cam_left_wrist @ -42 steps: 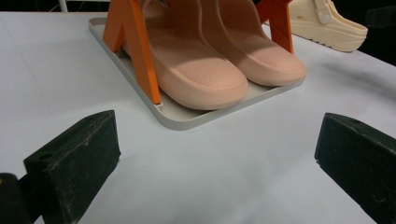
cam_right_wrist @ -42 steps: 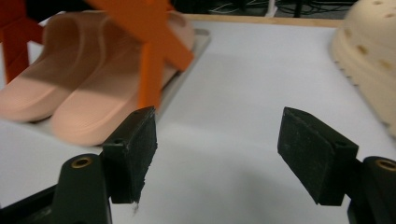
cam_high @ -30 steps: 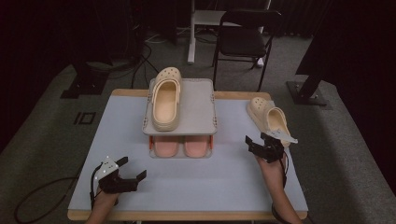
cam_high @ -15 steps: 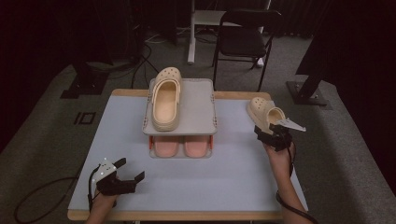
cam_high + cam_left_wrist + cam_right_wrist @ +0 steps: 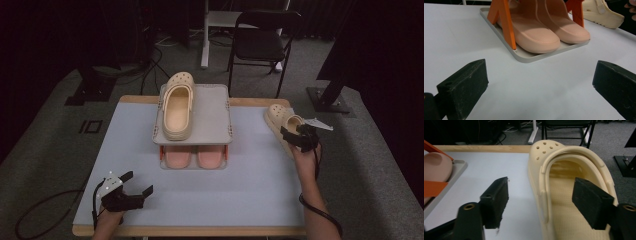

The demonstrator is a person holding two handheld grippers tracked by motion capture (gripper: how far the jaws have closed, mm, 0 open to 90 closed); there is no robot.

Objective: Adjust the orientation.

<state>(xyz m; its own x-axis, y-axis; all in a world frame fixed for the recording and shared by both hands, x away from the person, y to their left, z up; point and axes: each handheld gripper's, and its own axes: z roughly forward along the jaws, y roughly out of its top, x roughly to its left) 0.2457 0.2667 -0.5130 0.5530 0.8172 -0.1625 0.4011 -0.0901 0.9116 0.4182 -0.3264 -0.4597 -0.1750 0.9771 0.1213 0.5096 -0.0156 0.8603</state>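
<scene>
Nearest you, your left gripper [image 5: 134, 191] rests low on the table [image 5: 250, 200], jaws spread wide with nothing between them, parked clear of the work. From its own view you see straight across bare tabletop to the pink slippers [image 5: 544, 32] tucked on the rack's lower tray [image 5: 529, 56], between the orange legs [image 5: 504, 22].

Farther out on your right, your right gripper [image 5: 295, 136] is at the loose clog [image 5: 280, 120], which lies at the table's right edge, well apart from the rack. In the right gripper view the jaws stand open and straddle the clog's [image 5: 569, 195] near side wall: one pad outside over the table, the other inside over the footbed. Neither pad presses yet, so nothing is held. That straddle looks like a set-up for a pinch on the wall.

Beyond, the rack's top shelf [image 5: 210, 110] carries the matching clog [image 5: 176, 107] on its left half; the bare right half looks meant for yours.
</scene>
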